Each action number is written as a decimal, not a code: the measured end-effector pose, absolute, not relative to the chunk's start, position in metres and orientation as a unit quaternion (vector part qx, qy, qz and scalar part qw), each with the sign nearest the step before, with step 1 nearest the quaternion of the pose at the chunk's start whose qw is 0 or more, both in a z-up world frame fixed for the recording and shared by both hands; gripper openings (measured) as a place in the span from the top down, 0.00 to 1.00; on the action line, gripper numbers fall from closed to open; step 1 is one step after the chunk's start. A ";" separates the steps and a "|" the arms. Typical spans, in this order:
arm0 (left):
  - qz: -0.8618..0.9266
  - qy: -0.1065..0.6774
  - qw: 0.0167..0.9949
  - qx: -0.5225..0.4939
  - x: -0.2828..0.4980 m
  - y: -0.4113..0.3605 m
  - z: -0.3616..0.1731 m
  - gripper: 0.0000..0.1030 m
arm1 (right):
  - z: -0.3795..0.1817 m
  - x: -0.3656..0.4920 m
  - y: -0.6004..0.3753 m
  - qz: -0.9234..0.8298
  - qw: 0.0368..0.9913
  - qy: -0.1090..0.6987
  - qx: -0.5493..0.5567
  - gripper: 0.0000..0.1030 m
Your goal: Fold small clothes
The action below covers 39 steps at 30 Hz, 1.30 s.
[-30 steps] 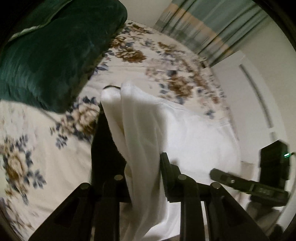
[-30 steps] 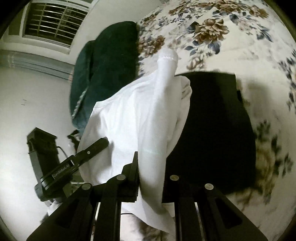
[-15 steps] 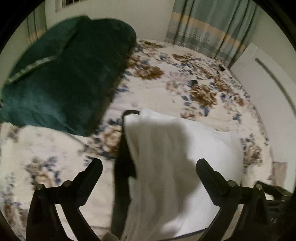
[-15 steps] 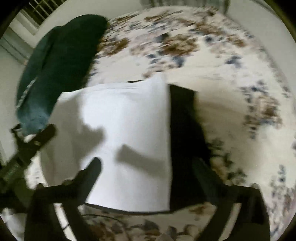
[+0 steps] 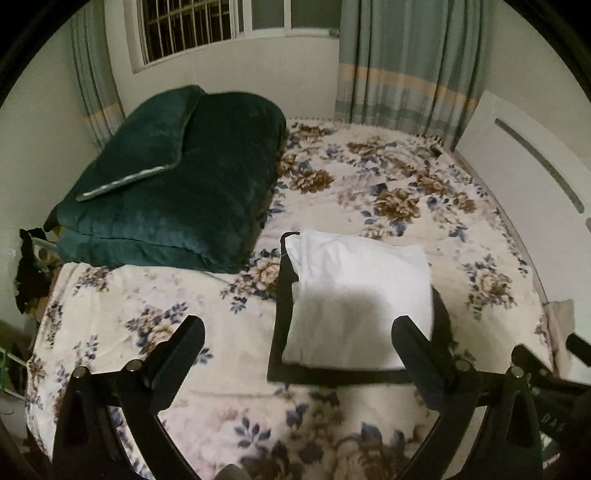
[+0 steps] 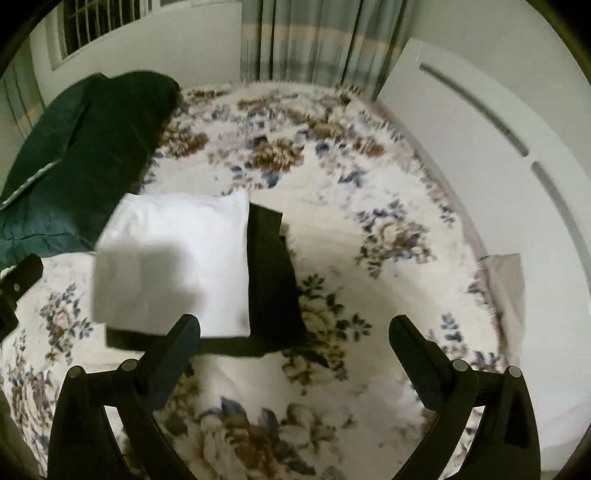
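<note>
A folded white garment (image 5: 362,291) lies flat on a folded black garment (image 5: 281,295) on the floral bedspread (image 5: 147,306). It shows too in the right wrist view, white garment (image 6: 173,258) over black garment (image 6: 273,280). My left gripper (image 5: 301,332) is open and empty, raised above the near edge of the stack. My right gripper (image 6: 295,330) is open and empty, above the black garment's near right corner. Neither touches the cloth.
A dark green folded quilt with a pillow (image 5: 177,177) lies at the bed's far left. A white headboard (image 6: 491,147) runs along the right. Curtains (image 5: 402,70) and a barred window (image 5: 184,26) are behind the bed.
Both grippers let go of the white garment, opened wide, and pulled up and back. The white garment now lies flat and folded on the black one.
</note>
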<state>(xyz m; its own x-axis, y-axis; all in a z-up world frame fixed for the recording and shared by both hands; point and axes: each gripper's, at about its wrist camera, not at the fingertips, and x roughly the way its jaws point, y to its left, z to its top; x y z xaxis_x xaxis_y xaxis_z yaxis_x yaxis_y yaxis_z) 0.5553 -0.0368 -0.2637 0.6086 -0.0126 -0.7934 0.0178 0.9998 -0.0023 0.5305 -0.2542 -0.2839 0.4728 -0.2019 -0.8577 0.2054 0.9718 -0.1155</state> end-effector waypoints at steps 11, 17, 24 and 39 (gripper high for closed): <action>-0.024 0.390 0.920 0.008 0.427 -0.039 -0.149 0.00 | -0.137 0.388 -0.226 -0.126 0.893 0.431 -0.016 0.00; -0.039 0.354 0.934 0.012 0.367 -0.037 -0.095 0.00 | -0.064 0.314 -0.212 -0.128 0.913 0.387 -0.022 0.00; -0.048 0.338 0.940 -0.002 0.316 -0.031 -0.058 0.00 | -0.004 0.241 -0.200 -0.128 0.930 0.344 -0.033 0.00; -0.036 0.320 0.947 -0.003 0.262 -0.025 -0.032 0.00 | 0.052 0.161 -0.190 -0.111 0.945 0.307 -0.019 0.00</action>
